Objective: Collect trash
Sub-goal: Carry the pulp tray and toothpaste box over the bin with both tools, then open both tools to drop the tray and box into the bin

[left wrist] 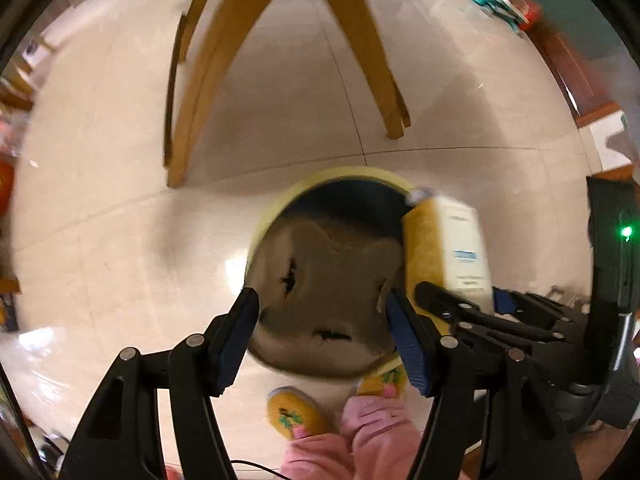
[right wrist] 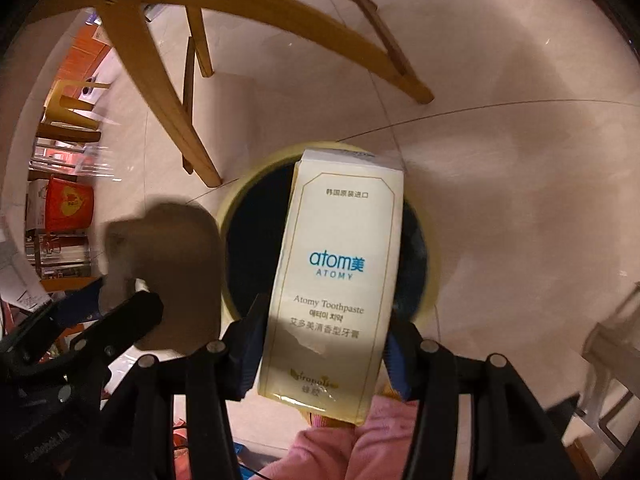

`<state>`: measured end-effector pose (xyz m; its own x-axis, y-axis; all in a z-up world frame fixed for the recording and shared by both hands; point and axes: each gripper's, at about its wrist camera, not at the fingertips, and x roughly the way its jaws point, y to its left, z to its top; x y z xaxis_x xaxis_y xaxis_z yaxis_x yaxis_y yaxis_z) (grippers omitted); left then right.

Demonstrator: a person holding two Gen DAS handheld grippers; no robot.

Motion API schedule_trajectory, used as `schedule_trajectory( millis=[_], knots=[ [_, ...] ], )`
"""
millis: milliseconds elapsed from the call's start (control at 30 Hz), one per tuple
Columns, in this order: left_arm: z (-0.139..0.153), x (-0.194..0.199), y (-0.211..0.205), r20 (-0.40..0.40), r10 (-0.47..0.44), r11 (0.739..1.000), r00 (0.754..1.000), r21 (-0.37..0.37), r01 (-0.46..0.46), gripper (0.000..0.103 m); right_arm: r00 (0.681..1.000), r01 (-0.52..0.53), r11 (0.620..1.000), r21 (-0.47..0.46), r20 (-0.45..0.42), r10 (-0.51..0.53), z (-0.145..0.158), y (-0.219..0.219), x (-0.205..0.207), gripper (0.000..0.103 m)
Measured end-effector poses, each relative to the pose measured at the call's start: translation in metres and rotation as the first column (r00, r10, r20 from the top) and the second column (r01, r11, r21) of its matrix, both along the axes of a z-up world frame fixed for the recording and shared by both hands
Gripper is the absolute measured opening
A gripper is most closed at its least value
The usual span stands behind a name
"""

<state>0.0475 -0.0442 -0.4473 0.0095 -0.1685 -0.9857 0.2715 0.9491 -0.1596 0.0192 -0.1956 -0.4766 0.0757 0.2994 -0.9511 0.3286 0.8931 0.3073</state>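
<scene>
My left gripper (left wrist: 322, 312) is shut on a torn piece of brown cardboard (left wrist: 328, 280) and holds it over the mouth of a yellow-rimmed trash bin (left wrist: 348, 174) on the floor. My right gripper (right wrist: 320, 332) is shut on a cream Atomy toothpaste box (right wrist: 340, 264), upright above the same bin (right wrist: 248, 176). In the left wrist view the box (left wrist: 448, 248) and the right gripper (left wrist: 452, 308) sit just right of the cardboard. In the right wrist view the cardboard (right wrist: 168, 272) and the left gripper (right wrist: 132, 312) are at the left.
A wooden chair's legs (left wrist: 208, 80) stand on the pale tiled floor just beyond the bin. The person's yellow slippers (left wrist: 292, 416) and pink trousers (left wrist: 360, 440) are below the grippers. Red boxes and clutter (right wrist: 64, 208) lie at the left, a white stool (right wrist: 616, 356) at the right.
</scene>
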Motion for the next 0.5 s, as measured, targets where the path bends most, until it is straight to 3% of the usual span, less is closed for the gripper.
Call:
schedule_trajectory(
  millis=[67, 133, 200, 500],
  knots=[
    [-0.013, -0.001, -0.001, -0.014, 0.027, 1.000, 1.000, 0.003, -0.027, 0.083, 1.000, -0.005, 1.000, 0.024, 0.006, 0.005, -0.016, -0.002, 0.003, 0.056],
    [-0.021, 0.000, 0.003, -0.008, 0.066, 0.998, 0.998, -0.004, -0.066, 0.094, 1.000, 0.003, 1.000, 0.024, 0.020, -0.004, -0.027, -0.003, 0.004, 0.062],
    [-0.026, 0.001, 0.008, -0.006, 0.098, 0.995, 0.995, -0.011, -0.098, 0.101, 0.999, 0.018, 1.000, 0.026, 0.037, -0.019, -0.031, -0.005, 0.004, 0.076],
    [-0.021, 0.003, 0.016, 0.012, 0.115, 0.993, 0.993, -0.001, -0.115, 0.102, 0.998, 0.042, 0.999, 0.022, 0.044, -0.043, -0.035, -0.009, -0.008, 0.079]
  ],
)
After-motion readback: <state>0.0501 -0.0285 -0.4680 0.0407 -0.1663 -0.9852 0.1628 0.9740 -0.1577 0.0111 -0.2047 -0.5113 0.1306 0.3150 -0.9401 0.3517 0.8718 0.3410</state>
